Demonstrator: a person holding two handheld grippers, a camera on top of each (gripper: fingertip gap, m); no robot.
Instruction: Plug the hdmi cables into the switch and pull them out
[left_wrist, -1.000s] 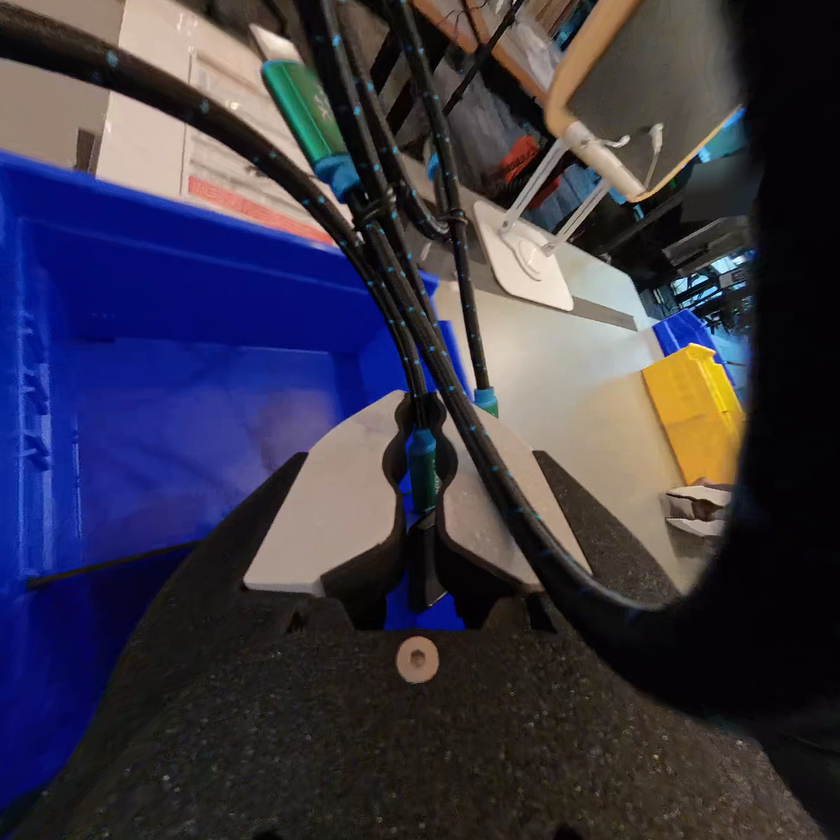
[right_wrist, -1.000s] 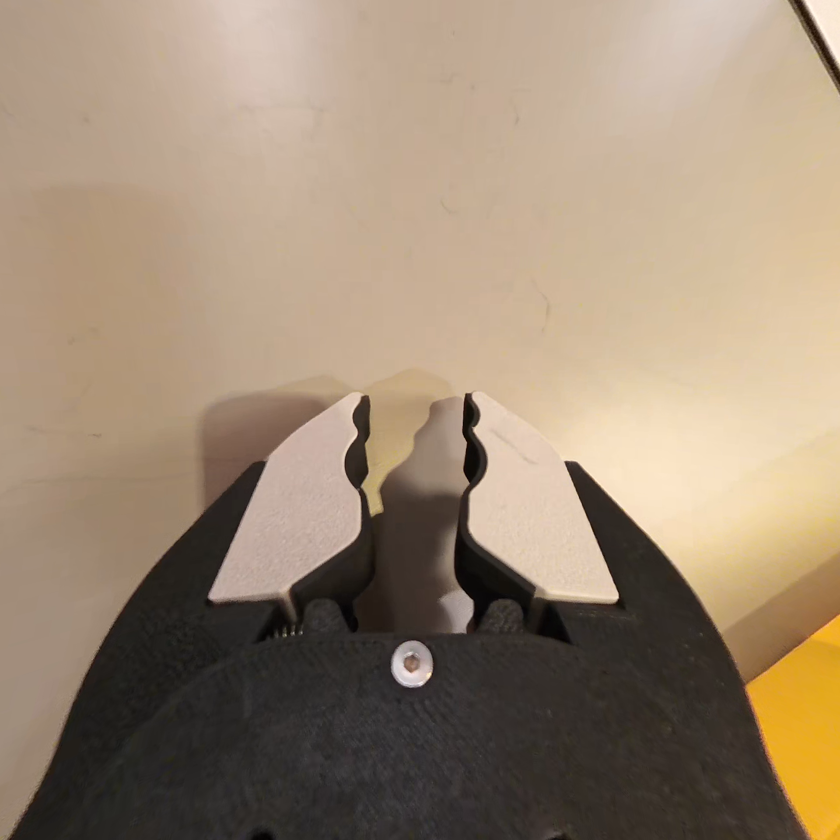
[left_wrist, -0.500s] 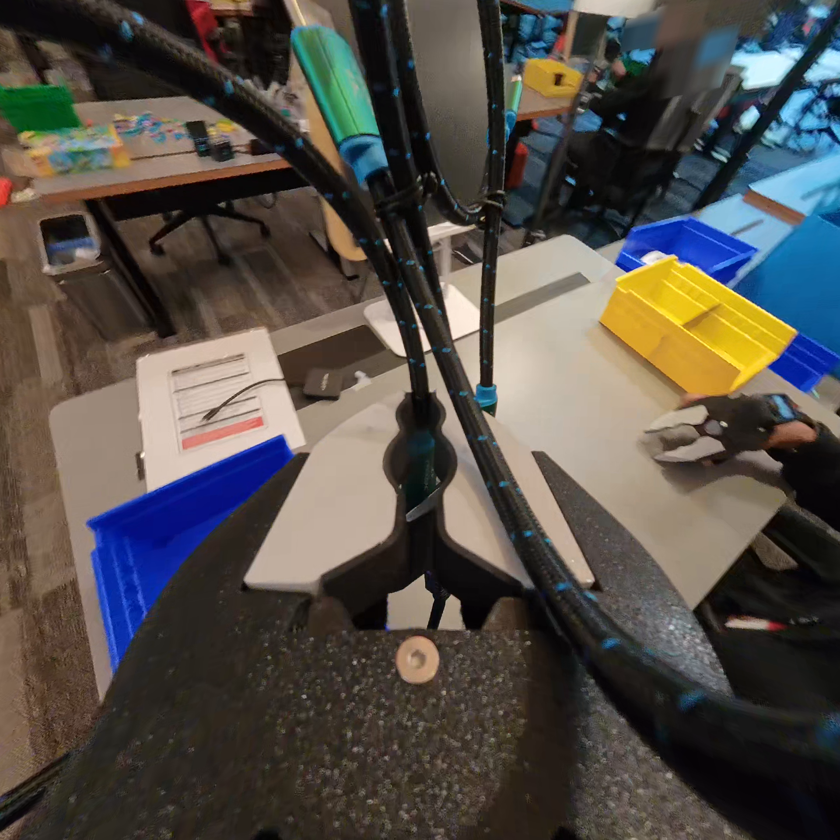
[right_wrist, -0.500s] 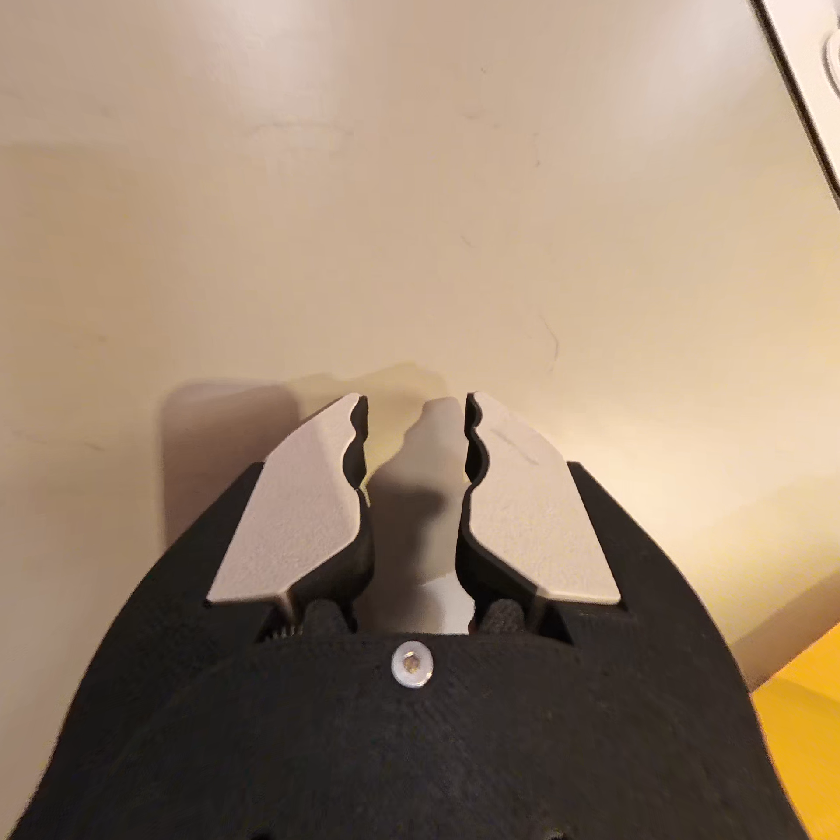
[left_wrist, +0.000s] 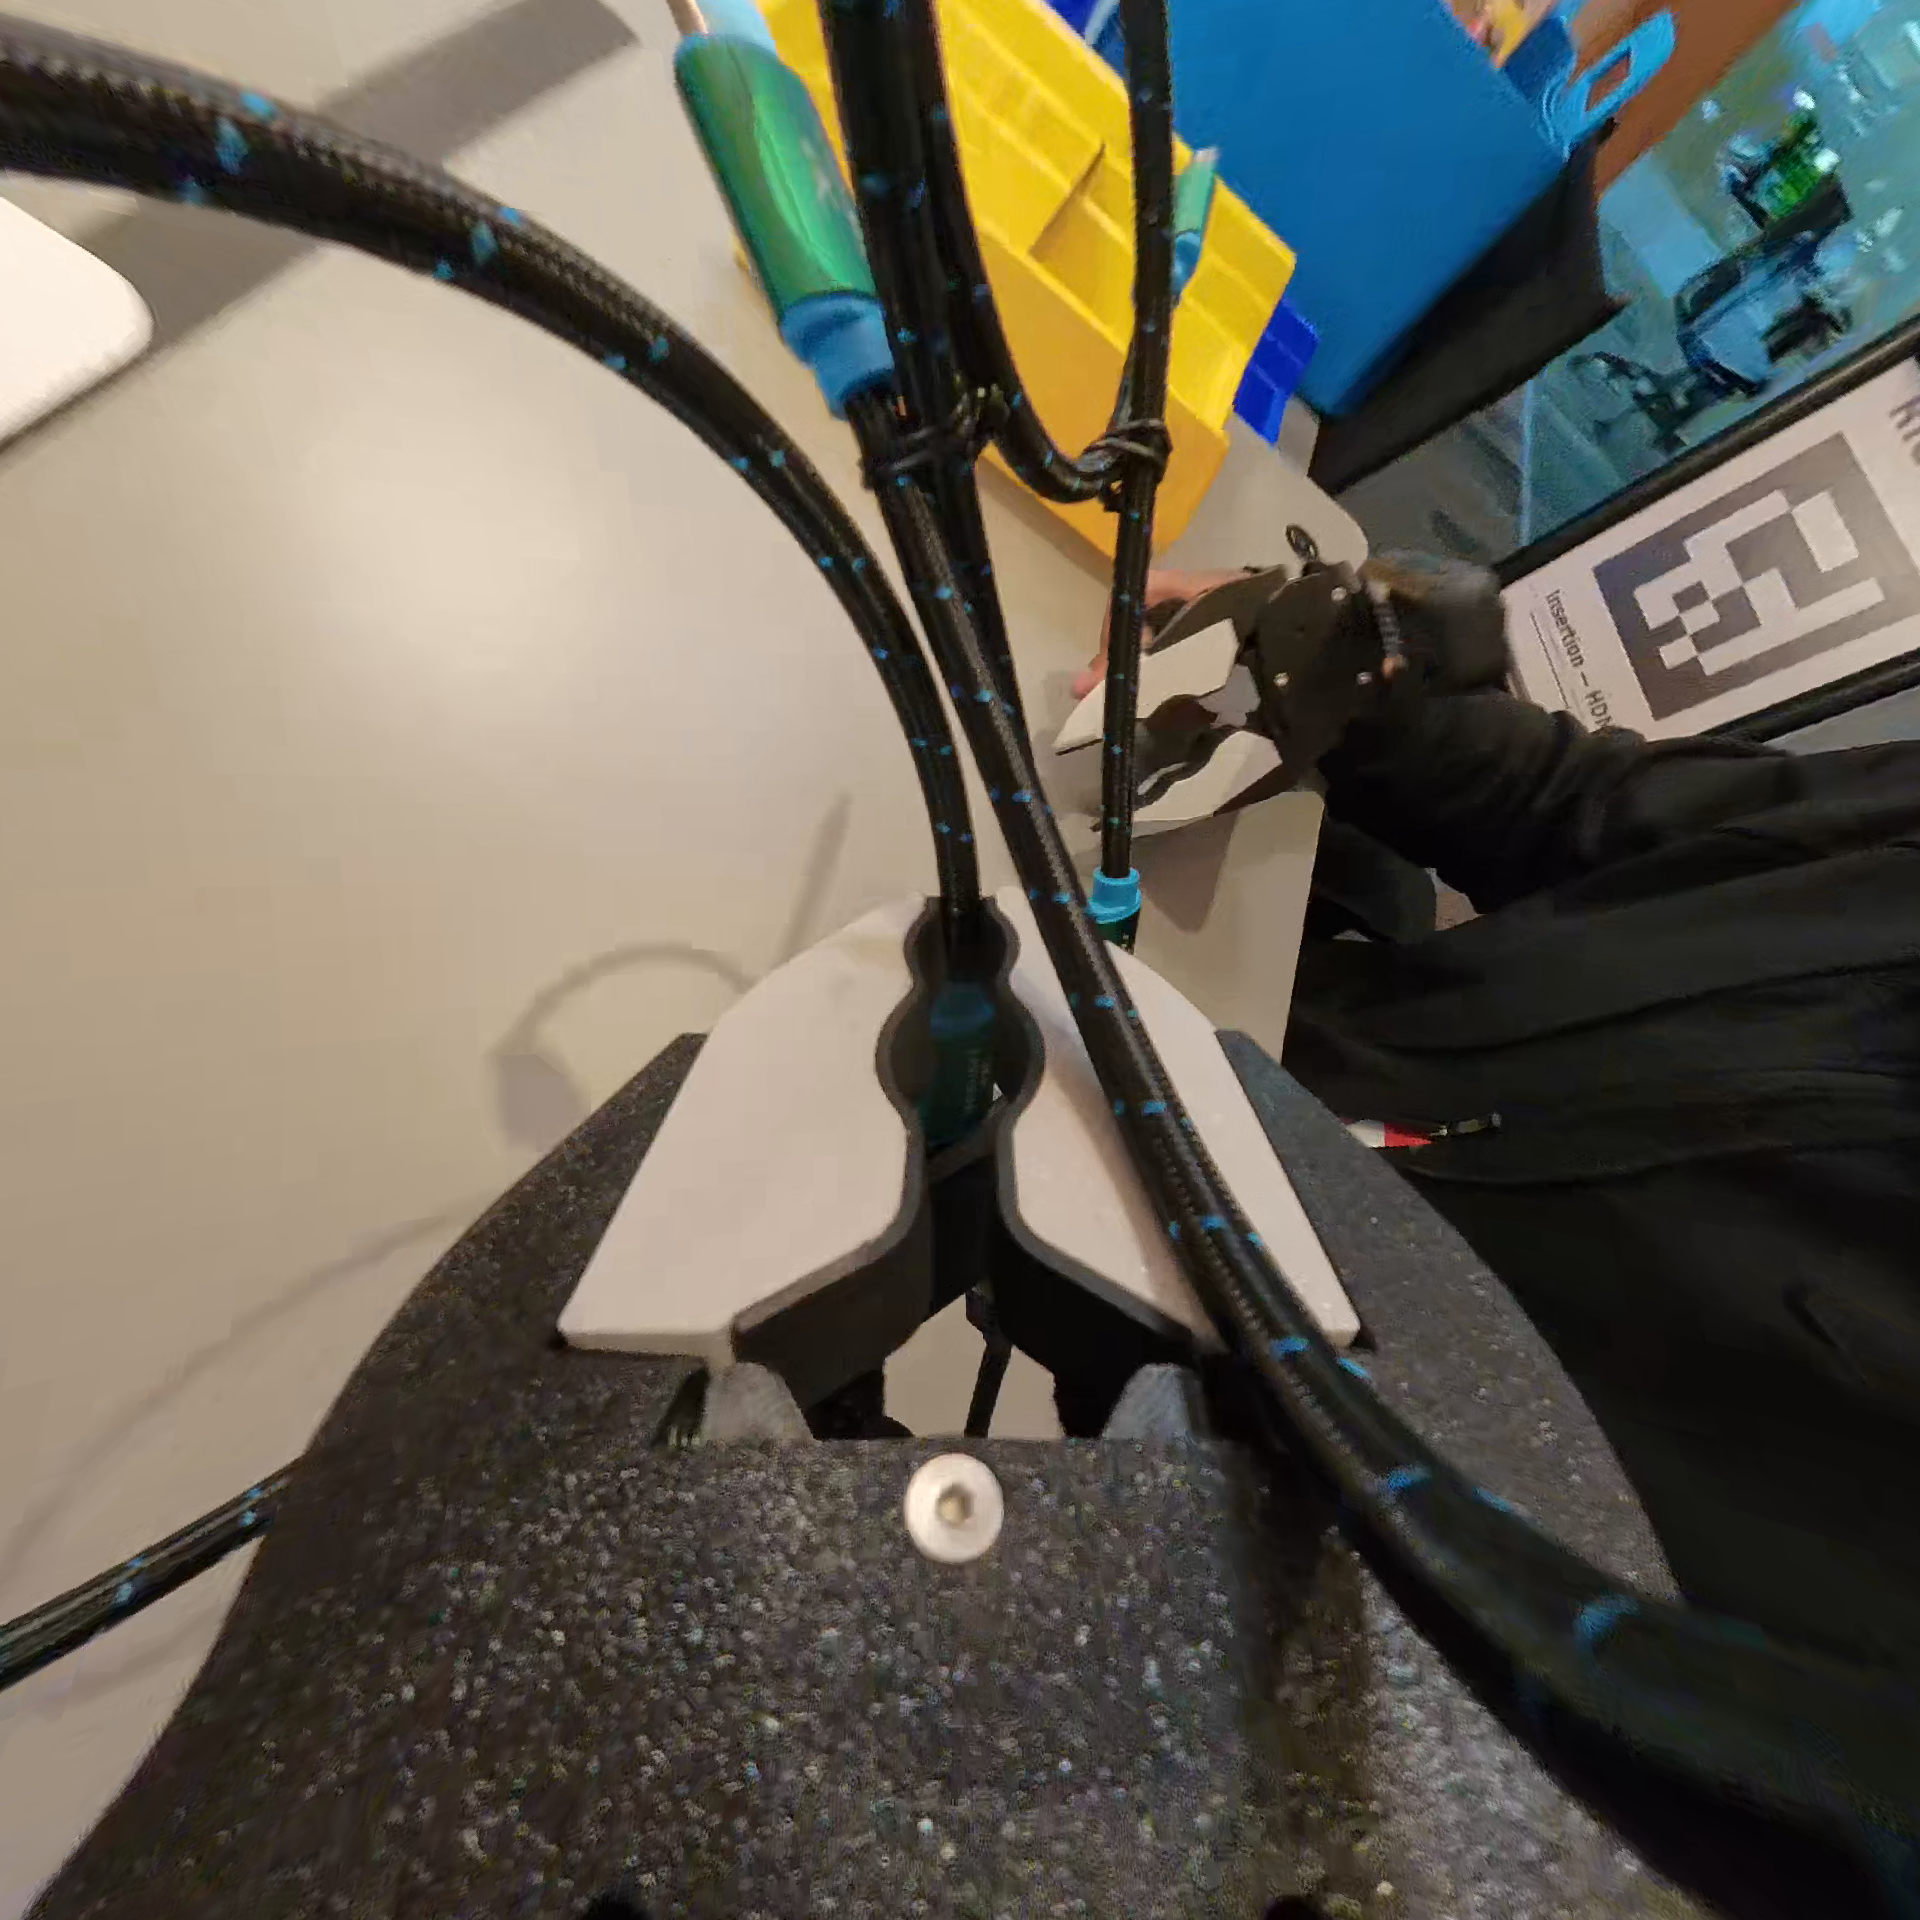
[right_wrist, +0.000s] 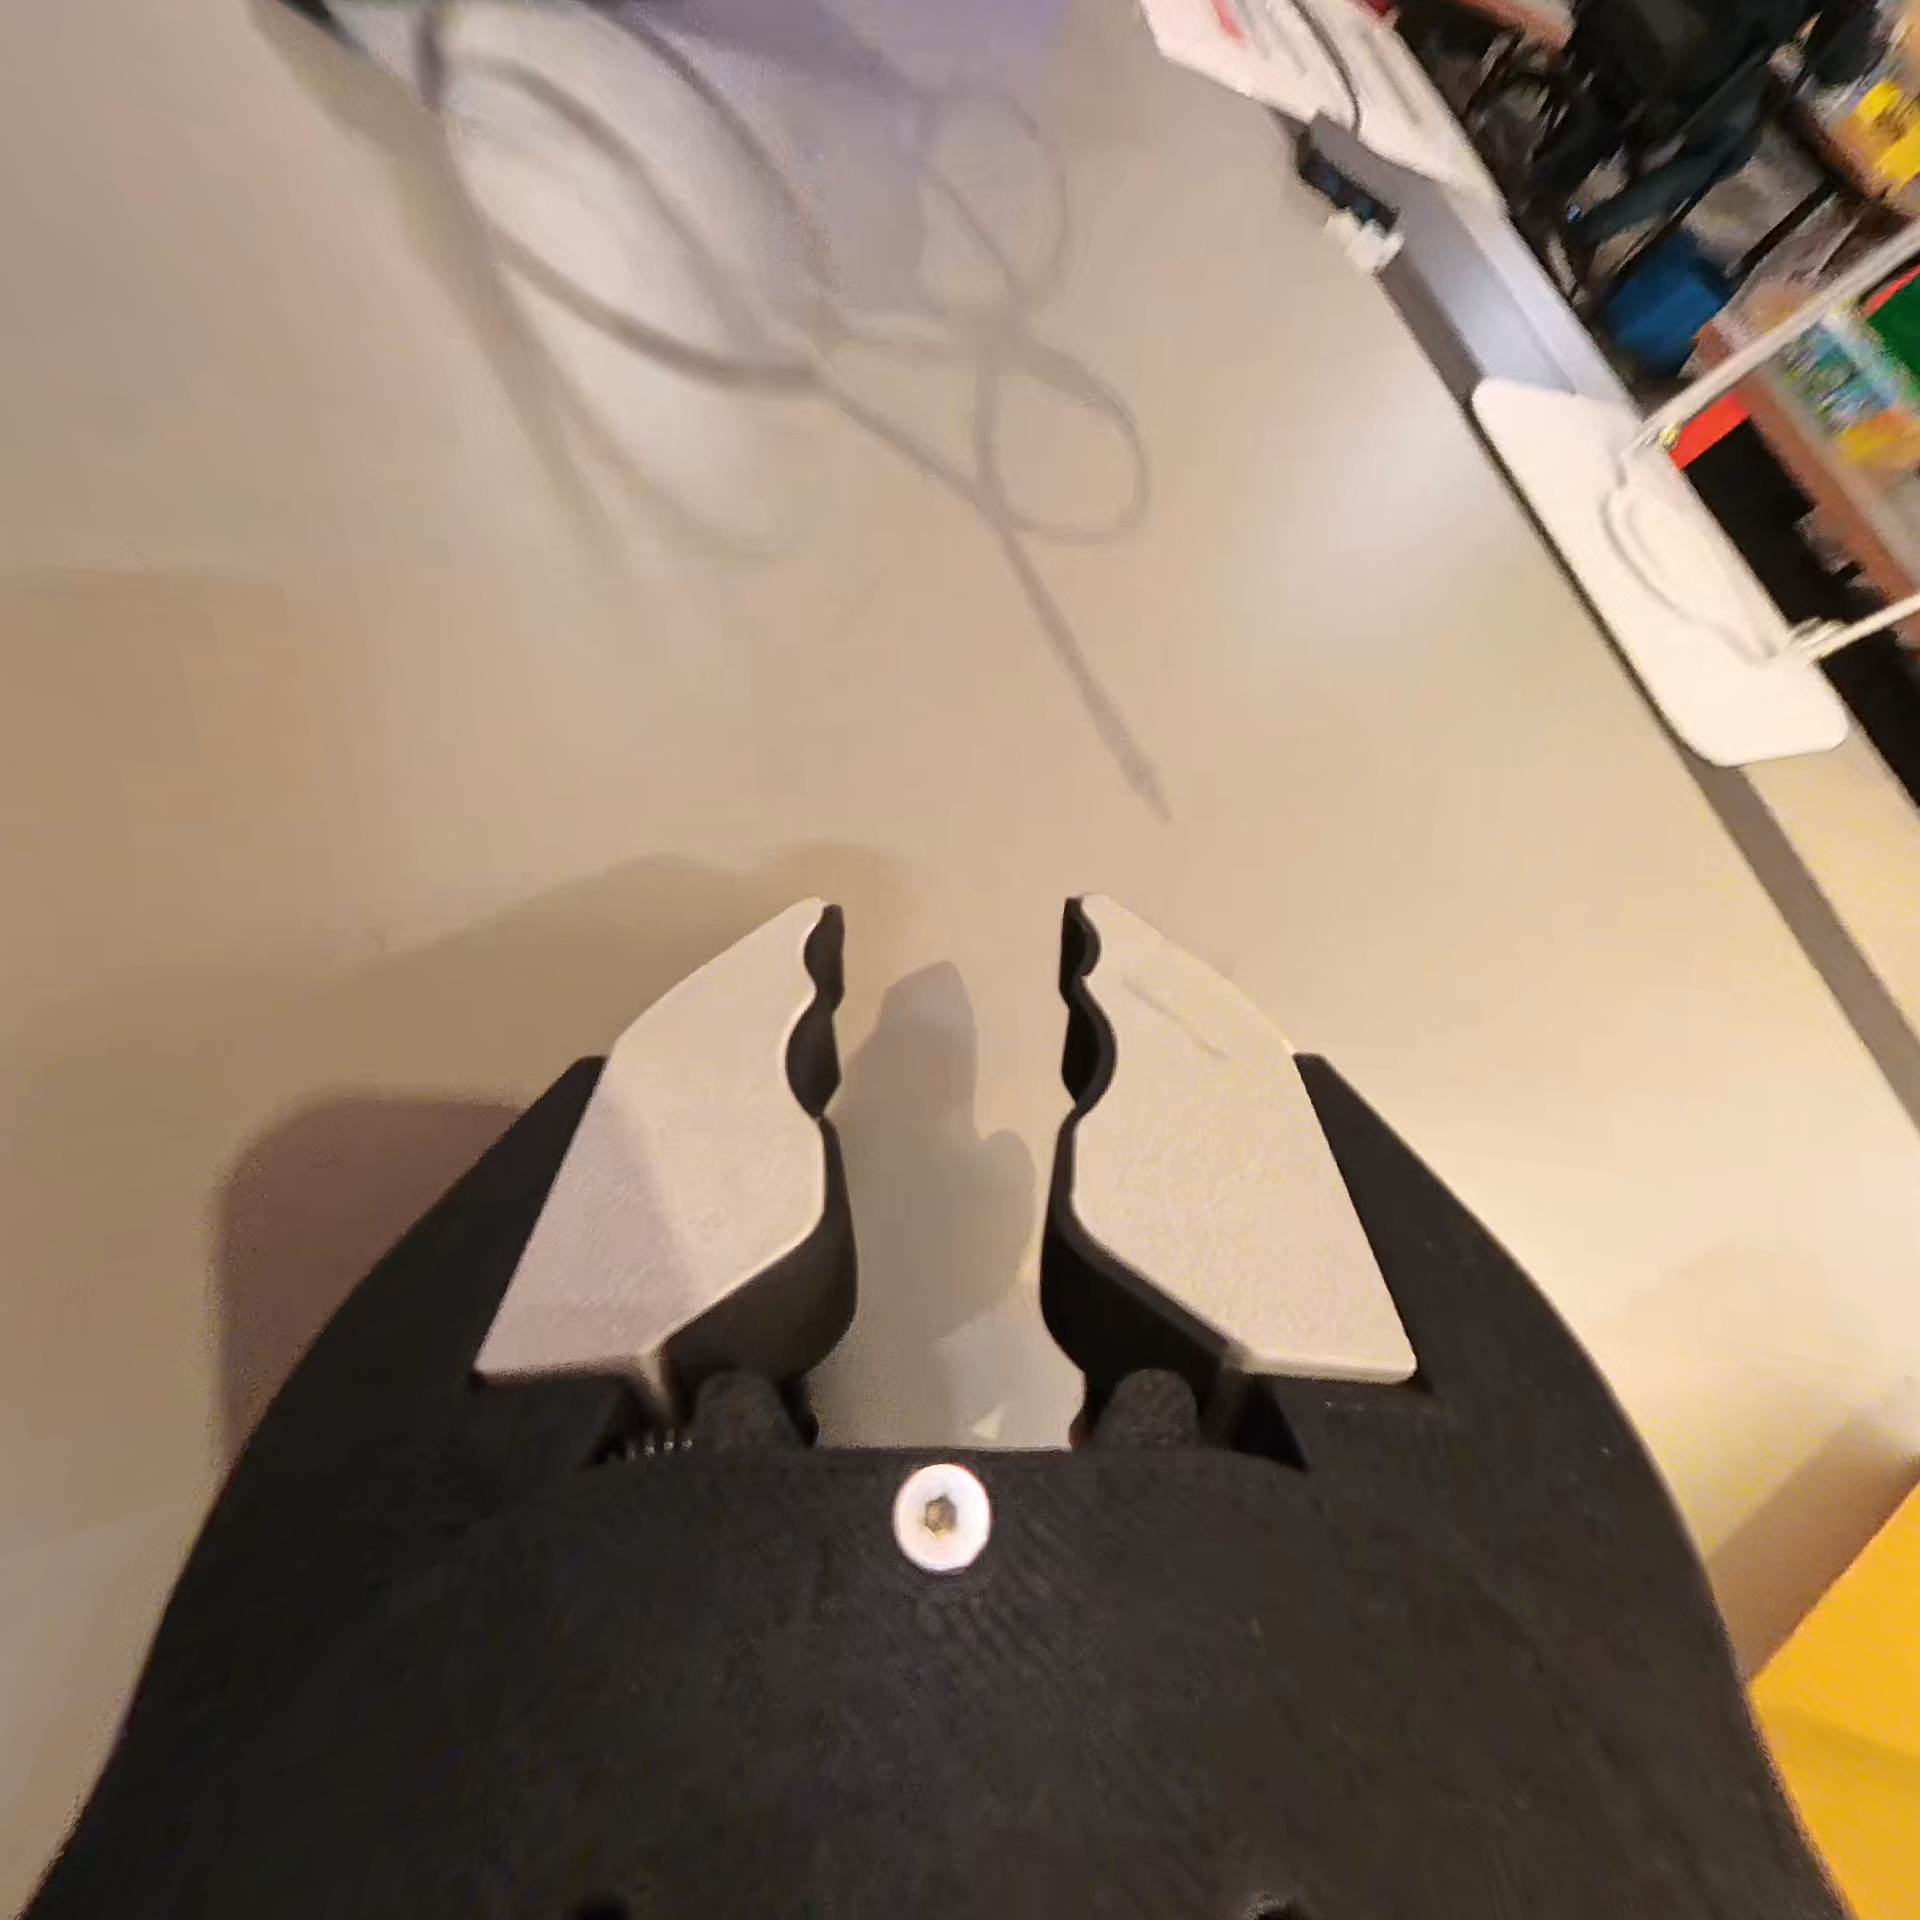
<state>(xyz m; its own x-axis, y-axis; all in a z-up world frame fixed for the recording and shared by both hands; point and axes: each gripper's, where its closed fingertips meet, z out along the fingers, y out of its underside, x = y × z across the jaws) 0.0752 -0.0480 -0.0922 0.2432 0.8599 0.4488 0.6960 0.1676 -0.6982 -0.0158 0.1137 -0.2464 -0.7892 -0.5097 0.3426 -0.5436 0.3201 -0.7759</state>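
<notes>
Left gripper (left_wrist: 961, 1023) pinches a green plug (left_wrist: 958, 1070) of the cable bundle (left_wrist: 935, 582), held above the table (left_wrist: 416, 623). Right gripper (right_wrist: 948, 971) spread, empty, low over table. Switch not seen. Judgement: untangle loops first; keep plug square before insertion.

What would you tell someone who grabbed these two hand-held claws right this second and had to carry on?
Left gripper: shut on a teal HDMI plug, bundled black braided cables hanging off it above the table.
Right gripper: open, empty, low over the table near the yellow bin.
Switch: not in either view.
Done: one plug picked up.
Left: find the switch, plug the cables in, then pull them out.
</notes>
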